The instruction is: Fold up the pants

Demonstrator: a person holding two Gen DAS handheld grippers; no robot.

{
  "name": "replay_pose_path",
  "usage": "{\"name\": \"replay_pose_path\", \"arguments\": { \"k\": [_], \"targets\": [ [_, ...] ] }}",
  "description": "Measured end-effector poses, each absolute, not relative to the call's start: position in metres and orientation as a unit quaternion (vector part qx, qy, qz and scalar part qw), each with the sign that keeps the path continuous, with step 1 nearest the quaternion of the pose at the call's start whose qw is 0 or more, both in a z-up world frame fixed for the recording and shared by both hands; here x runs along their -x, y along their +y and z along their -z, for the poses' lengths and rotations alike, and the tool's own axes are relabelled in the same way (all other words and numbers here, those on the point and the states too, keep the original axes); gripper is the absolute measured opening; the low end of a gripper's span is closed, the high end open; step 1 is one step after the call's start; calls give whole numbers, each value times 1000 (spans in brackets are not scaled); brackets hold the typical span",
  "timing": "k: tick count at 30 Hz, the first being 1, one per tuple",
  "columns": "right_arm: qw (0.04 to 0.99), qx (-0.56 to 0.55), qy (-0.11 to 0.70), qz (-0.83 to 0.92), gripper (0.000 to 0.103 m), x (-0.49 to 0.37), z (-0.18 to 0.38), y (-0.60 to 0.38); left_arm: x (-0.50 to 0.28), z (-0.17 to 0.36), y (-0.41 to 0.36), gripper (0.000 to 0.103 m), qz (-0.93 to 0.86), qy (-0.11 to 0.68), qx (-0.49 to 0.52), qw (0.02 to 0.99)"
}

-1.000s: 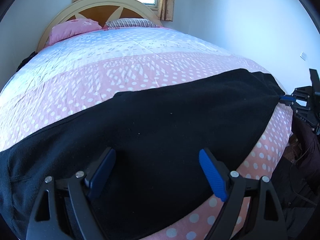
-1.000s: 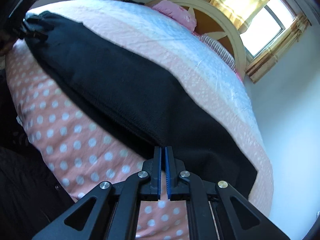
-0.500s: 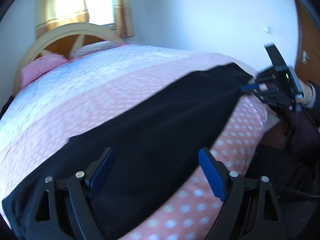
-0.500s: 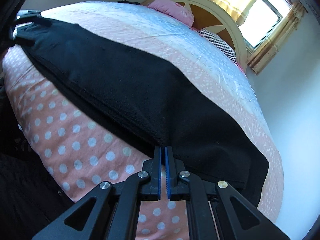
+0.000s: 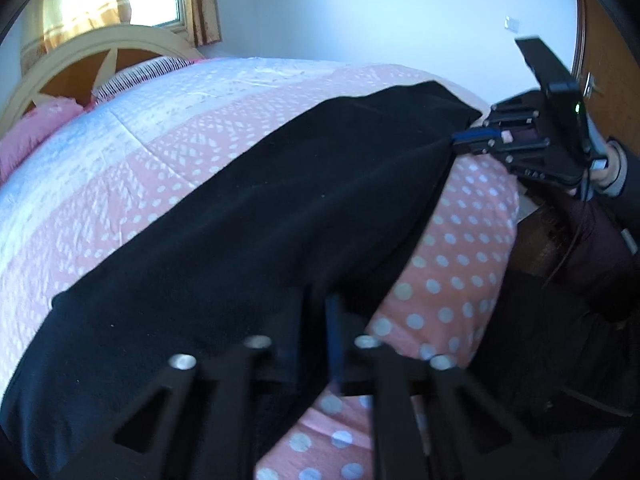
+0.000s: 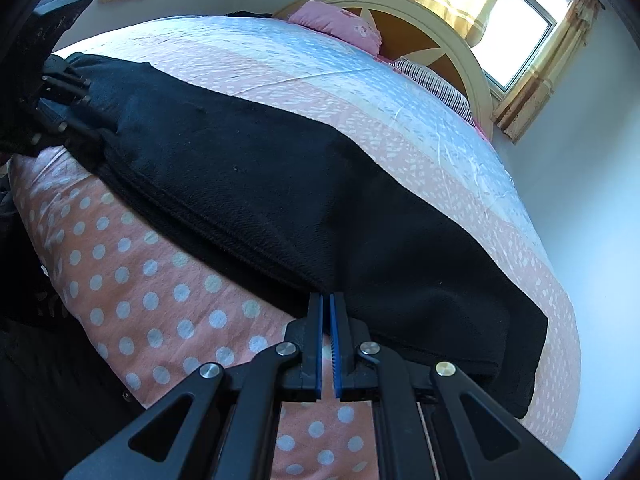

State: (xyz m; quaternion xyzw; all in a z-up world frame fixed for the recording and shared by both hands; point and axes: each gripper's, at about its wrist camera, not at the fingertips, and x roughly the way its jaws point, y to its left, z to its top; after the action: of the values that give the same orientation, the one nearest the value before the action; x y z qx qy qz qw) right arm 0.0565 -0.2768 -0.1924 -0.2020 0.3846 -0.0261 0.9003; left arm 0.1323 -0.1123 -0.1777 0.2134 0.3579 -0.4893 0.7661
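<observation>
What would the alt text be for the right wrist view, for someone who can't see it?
A black two-finger gripper, jaws shut, pinches the near edge of black pants laid across a pink polka-dot bedspread. A second gripper meets their far end at upper left; behind are a headboard and curtained window.

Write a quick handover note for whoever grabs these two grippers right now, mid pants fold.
Left gripper: shut on the near edge of the black fleece pants.
Right gripper: shut on the same near edge, at the other end.
Pants lie lengthwise across the pink polka-dot bedspread, both legs apparently stacked.
Done: both ends pinched.
Left: probably bring one end over the other, then smooth flat.
</observation>
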Motion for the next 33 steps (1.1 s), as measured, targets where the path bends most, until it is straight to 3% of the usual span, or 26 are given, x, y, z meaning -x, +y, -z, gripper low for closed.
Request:
{"name": "replay_pose_path", "arguments": {
  "k": [10,14,15,16,17,18,19,22,24,28,33],
  "targets": [
    [898,198,392,21,3,-49,196,-277,-119,178,-104,5,511,359,-217,750],
    [894,196,403,17,6,-54,205,-278,-121,182,-107,18,497,356,-217,761],
    [895,189,405,15,8,-54,203,-280,-121,180,-106,28,498,355,-214,761],
    [895,180,409,13,17,-54,201,-284,-121,177,-104,36,494,349,-215,767],
    [895,175,411,14,31,-53,200,-289,-120,173,-101,52,492,339,-215,773],
    [896,173,409,18,37,-52,197,-295,-118,168,-97,59,492,326,-213,779],
    [898,170,405,23,41,-49,195,-301,-118,165,-93,60,493,317,-210,782],
    [911,124,390,46,41,-36,181,-331,-123,155,-79,63,486,303,-198,796],
    [920,68,379,70,41,-27,169,-365,-133,153,-65,69,462,300,-190,813],
    [921,-63,351,159,41,-6,154,-444,-158,162,-44,69,395,317,-180,843],
    [879,-211,387,181,41,-3,185,-510,-182,179,-26,69,348,350,-150,856]
  ]
}}
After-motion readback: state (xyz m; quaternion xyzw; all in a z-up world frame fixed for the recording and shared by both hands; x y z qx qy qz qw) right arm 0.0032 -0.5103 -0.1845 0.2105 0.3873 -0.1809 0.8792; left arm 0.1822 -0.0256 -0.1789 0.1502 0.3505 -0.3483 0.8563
